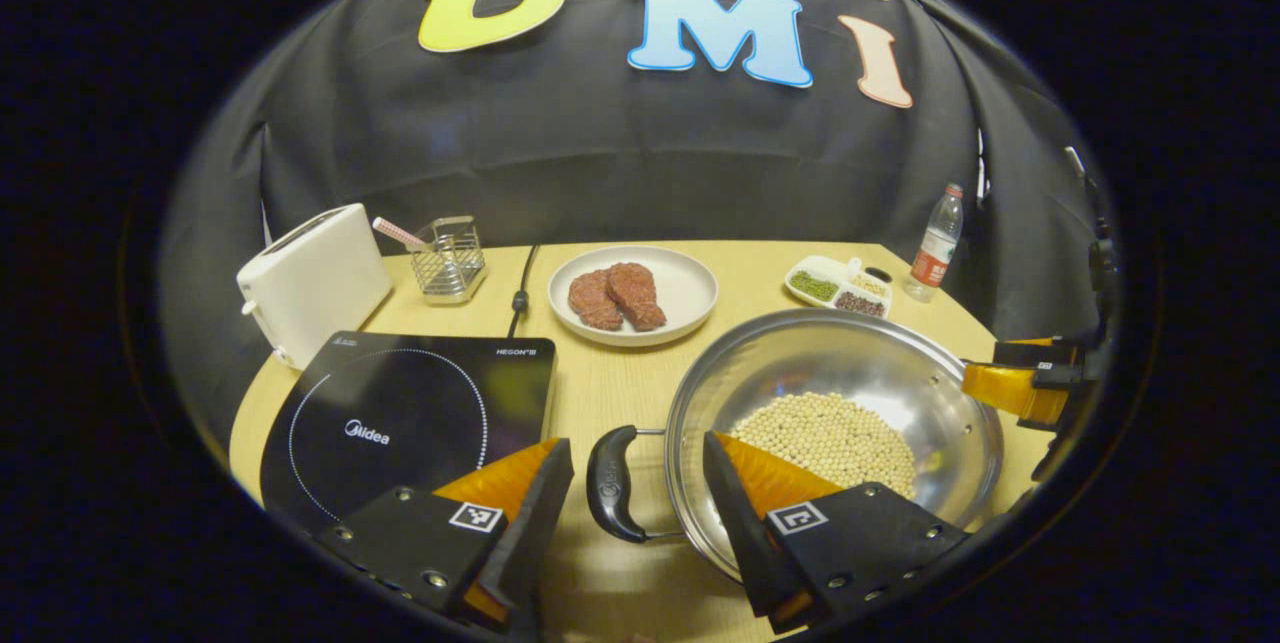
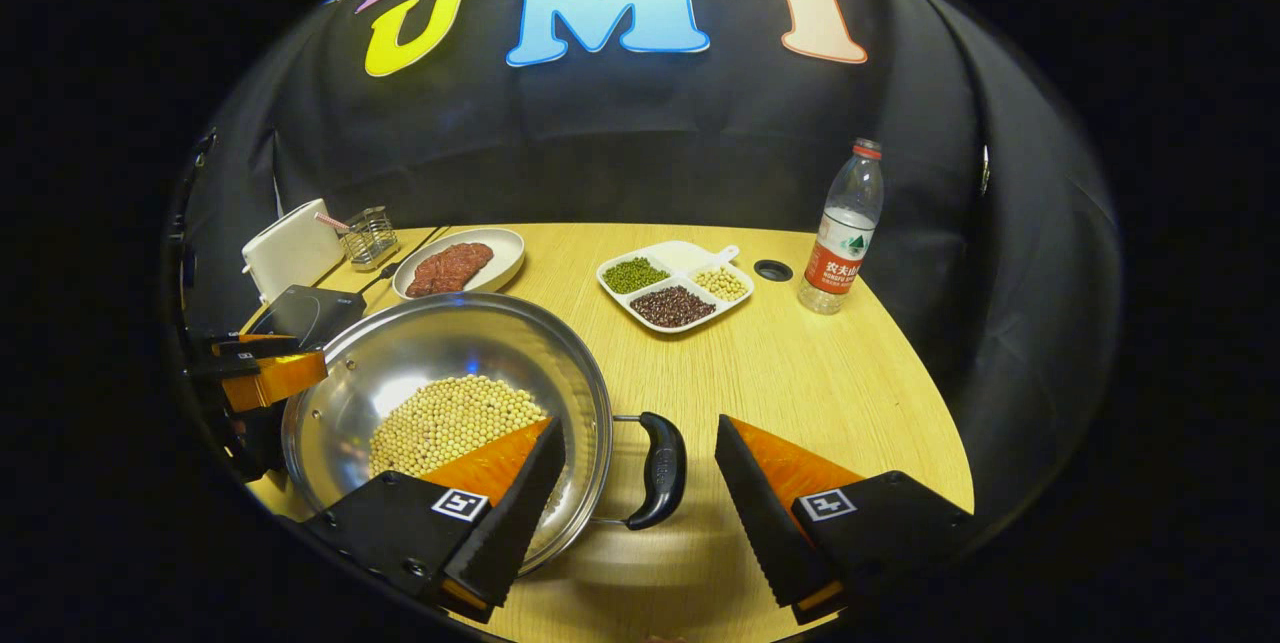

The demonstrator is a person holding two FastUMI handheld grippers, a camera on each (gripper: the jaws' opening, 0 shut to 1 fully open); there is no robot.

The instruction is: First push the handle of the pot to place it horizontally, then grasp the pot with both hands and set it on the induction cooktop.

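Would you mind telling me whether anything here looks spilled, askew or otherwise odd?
Nothing stands out. The pot sits level on the table with its beans all inside, none spilled. The plate, tray and bottle stand in order, and the cooktop is bare.

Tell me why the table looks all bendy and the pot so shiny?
Left gripper view: the fisheye lens bends the table edge into a curve, and lamp glare brightens the pot wall. Right gripper view: same bending, a bright patch glows inside the pot beside the soybeans, everything sharp.
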